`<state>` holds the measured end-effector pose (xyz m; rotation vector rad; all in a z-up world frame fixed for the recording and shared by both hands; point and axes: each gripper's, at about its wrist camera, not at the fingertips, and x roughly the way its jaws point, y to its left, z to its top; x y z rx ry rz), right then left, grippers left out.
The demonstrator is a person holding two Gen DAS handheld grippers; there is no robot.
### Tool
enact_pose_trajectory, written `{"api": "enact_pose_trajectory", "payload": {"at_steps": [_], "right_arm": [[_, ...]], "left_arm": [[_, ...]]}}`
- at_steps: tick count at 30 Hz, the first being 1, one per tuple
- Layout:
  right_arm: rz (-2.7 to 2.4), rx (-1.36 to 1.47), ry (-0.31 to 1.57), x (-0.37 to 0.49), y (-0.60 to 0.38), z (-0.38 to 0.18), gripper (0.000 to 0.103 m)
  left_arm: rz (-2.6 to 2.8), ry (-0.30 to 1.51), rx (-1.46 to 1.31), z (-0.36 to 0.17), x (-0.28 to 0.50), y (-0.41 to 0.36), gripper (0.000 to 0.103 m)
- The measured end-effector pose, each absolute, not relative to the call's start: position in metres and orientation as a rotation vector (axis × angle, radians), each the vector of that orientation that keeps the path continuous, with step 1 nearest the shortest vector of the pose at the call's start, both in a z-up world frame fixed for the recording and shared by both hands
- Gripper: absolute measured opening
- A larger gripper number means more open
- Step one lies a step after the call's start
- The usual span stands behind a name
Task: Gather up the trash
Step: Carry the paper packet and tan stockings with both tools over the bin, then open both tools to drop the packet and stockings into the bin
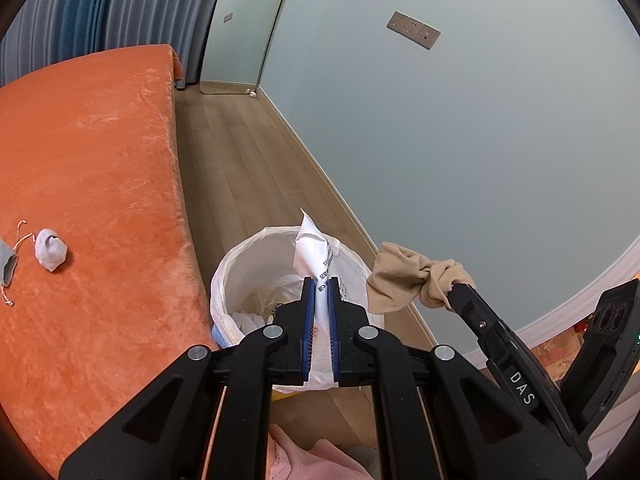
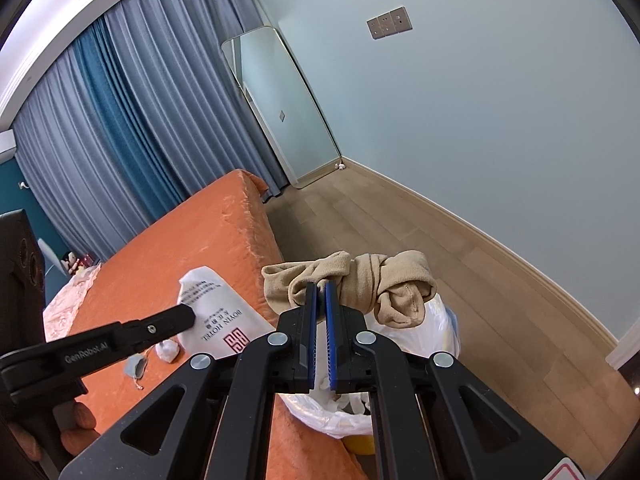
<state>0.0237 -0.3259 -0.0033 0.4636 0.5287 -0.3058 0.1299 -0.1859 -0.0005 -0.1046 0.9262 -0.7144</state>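
Observation:
My left gripper (image 1: 321, 284) is shut on a white printed paper bag (image 1: 312, 248), held above the open trash bin (image 1: 236, 264) lined with a white plastic bag on the floor beside the bed. In the right wrist view the same paper bag (image 2: 218, 312) shows red hotel print, pinched by the left gripper (image 2: 188, 314). My right gripper (image 2: 321, 286) is shut on a knotted beige stocking (image 2: 384, 280), which hangs over the bin's liner (image 2: 436, 328). From the left wrist view the stocking (image 1: 408, 276) hangs at the right gripper's tip (image 1: 456, 290), just right of the bin.
An orange bed cover (image 1: 100, 184) fills the left. On it lie a crumpled grey-white wad (image 1: 50, 249) and a small grey drawstring pouch (image 1: 7, 266). Wooden floor (image 1: 240, 152) runs along a pale blue wall to a leaning mirror (image 2: 280, 108). Curtains (image 2: 120, 120) hang behind the bed.

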Motion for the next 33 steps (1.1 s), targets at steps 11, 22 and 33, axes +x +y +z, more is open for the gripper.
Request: {"api": "enact_pose_trajectory", "payload": {"at_steps": [11,22,33], "right_arm": [[-0.3,0.453,0.551,0.029,-0.327,-0.006,0.004],[-0.296,0.45,0.573,0.047,-0.327,-0.009,0.011],[-0.292,0.421,0.582,0.051,-0.316,-0.004,0.032]], "left_arm": [[-0.714,0.951,-0.082,-0.012,0.14,-0.201,0.008],[-0.644,0.966,-0.108,-0.023,0.158,-0.202,0.041],[-0.599,0.97,-0.142,-0.028,0.164,-0.174,0.044]]}}
